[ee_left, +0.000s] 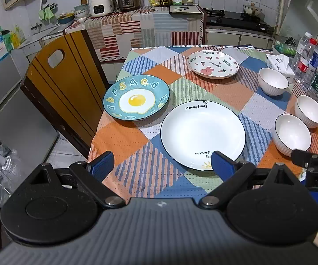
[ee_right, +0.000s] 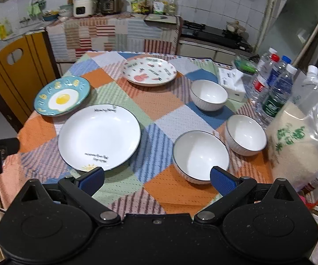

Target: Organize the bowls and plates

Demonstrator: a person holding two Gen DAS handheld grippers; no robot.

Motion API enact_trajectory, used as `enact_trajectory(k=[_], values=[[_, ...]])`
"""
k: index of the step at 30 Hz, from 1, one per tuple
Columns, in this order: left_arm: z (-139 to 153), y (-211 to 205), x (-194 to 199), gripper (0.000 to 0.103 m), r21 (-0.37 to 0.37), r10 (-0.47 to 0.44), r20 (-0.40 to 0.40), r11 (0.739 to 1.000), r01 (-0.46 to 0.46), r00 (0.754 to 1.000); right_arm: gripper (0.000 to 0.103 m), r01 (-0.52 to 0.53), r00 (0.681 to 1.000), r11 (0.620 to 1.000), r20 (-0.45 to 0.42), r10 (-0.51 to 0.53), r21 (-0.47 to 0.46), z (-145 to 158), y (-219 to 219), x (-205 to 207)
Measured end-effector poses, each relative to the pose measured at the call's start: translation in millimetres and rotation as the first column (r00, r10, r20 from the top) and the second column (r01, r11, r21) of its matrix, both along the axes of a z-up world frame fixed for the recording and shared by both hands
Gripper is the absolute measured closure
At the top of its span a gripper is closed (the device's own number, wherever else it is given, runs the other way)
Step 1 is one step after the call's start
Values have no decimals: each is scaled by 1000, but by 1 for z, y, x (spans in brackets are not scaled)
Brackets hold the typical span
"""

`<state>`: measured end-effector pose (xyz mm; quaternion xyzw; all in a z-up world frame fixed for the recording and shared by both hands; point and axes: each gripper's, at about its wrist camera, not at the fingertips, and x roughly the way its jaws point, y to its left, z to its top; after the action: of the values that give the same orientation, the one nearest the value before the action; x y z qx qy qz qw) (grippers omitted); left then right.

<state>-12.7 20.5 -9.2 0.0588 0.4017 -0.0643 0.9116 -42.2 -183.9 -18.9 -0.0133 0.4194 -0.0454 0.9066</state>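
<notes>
Left wrist view: your left gripper [ee_left: 162,165] hangs above the near edge of the table [ee_left: 119,139], its blue fingers [ee_left: 102,164] spread wide with nothing between them. Directly ahead lies the white plate [ee_left: 203,133], its near rim partly behind the right-hand pad. Beyond it and to the left sits the blue egg plate [ee_left: 136,97], just beside the white plate but apart from it; the rabbit plate [ee_left: 213,64] lies farther back, well apart from both. Three white bowls stand along the right side: the near bowl [ee_left: 292,133], the middle bowl [ee_left: 309,110] just beside it, and the far bowl [ee_left: 273,84].

Right wrist view: your right gripper [ee_right: 156,178] is likewise fully parted and empty, held over the near table [ee_right: 181,190] edge. The near bowl [ee_right: 200,154] sits just ahead of its right-hand finger, and the white plate [ee_right: 99,137] just ahead of its left-hand finger. The middle bowl [ee_right: 246,133] stands to the right, near a rice bag [ee_right: 298,143]; the far bowl [ee_right: 208,93] stands farther back, near the water bottles [ee_right: 273,92]. The blue egg plate [ee_right: 62,96] and rabbit plate [ee_right: 150,70] lie beyond, all upright on the patterned cloth.
</notes>
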Motion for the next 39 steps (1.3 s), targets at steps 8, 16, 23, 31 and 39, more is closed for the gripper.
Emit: enact_trajectory(k=[8, 16, 23, 31, 39], values=[[11, 22, 31, 8, -223, -100, 9, 970, 99, 995, 0, -192, 964, 981, 194, 185, 20, 9, 4, 20], [-29, 32, 85, 11, -216, -93, -28, 973, 85, 995, 3, -296, 944, 952, 179, 278, 80, -65, 8, 57], [-99, 19, 116, 12, -122, -51, -33, 991, 47, 998, 10, -271, 958, 941, 152, 244, 201, -121, 9, 70], [-153, 10, 143, 28, -131, -94, -144, 988, 75, 985, 24, -159, 982, 952, 139, 126, 262, -153, -5, 89], [-175, 8, 161, 65, -199, -117, -209, 977, 75, 971, 60, -84, 992, 959, 109, 56, 271, -170, -12, 105]])
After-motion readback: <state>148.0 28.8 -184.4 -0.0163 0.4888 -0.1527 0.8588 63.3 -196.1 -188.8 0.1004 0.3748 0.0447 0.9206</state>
